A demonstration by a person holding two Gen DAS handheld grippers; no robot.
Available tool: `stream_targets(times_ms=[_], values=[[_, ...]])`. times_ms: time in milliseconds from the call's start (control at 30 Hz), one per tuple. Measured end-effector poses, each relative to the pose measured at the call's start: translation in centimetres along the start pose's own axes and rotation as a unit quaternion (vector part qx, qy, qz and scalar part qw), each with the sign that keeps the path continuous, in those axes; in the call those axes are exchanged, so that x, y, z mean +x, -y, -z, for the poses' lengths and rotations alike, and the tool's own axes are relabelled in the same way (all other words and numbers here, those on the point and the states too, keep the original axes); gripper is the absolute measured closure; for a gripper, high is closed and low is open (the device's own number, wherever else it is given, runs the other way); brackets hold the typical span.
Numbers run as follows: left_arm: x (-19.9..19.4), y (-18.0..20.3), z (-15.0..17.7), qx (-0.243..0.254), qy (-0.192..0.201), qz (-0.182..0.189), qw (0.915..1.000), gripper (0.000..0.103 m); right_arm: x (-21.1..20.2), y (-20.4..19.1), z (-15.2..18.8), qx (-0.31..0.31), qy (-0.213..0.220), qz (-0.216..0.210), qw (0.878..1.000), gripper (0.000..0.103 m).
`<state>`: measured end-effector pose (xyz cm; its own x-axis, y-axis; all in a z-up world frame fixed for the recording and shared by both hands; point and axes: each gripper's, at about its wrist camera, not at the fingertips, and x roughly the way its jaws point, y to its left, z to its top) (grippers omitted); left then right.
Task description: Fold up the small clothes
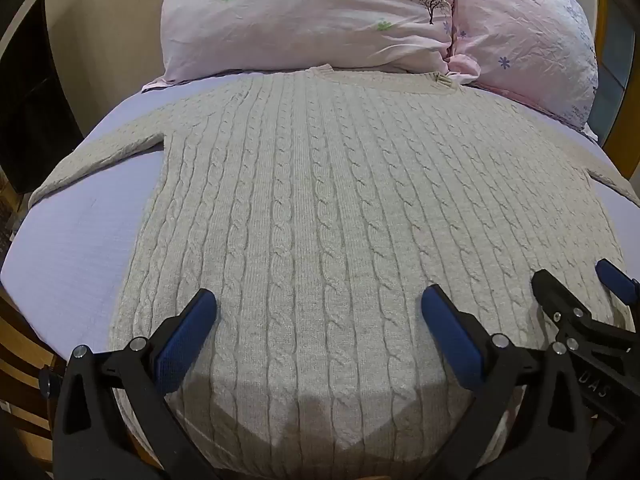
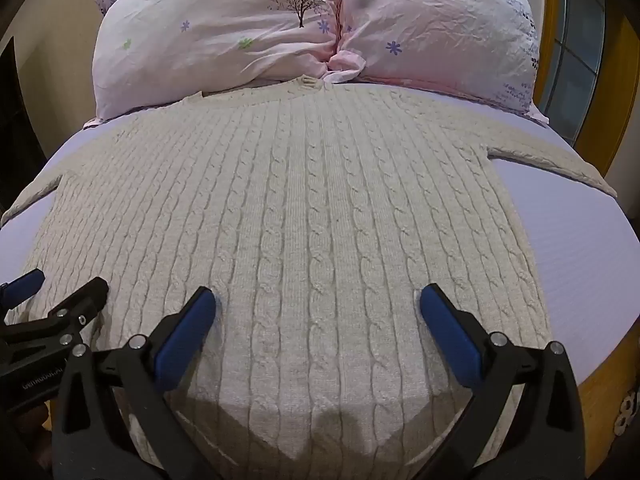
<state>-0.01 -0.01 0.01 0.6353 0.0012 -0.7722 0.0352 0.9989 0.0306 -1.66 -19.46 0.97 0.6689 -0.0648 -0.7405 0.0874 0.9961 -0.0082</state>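
Both your left claw point(image 1: 319, 308) and right claw point(image 2: 318, 306) are wide open and empty at 6 o'clock over the sweater point(image 1: 320, 200), so pinch both hem layers evenly before folding toward 12.

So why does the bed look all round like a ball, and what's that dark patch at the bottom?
Left wrist view: the fisheye lens bends the bed and sweater; right wrist view: same bulge. In both, the dark patch is a shadow on the sweater's hem, between the claw's arms.
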Motion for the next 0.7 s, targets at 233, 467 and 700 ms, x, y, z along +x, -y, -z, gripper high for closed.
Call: stream_targets(times_ms=[233,467,700], values=[[-0.01,-0.01,-0.01,0.0,-0.001,0.0,1.0,0.001,0.04,0.0,-0.08,-0.001,0.001,0.0,1.0,0.002],[0.0,0.0,0.0,0.0,0.001,0.0,1.0,0.001,-0.09,0.01,-0.1,0.0,0.004,0.0,1.0,0.002],[0.0,-0.01,0.0,0.001,0.002,0.0,1.0,0.001,-0.17,-0.04,-0.24,0.0,0.004,0.0,1.0,0.002]])
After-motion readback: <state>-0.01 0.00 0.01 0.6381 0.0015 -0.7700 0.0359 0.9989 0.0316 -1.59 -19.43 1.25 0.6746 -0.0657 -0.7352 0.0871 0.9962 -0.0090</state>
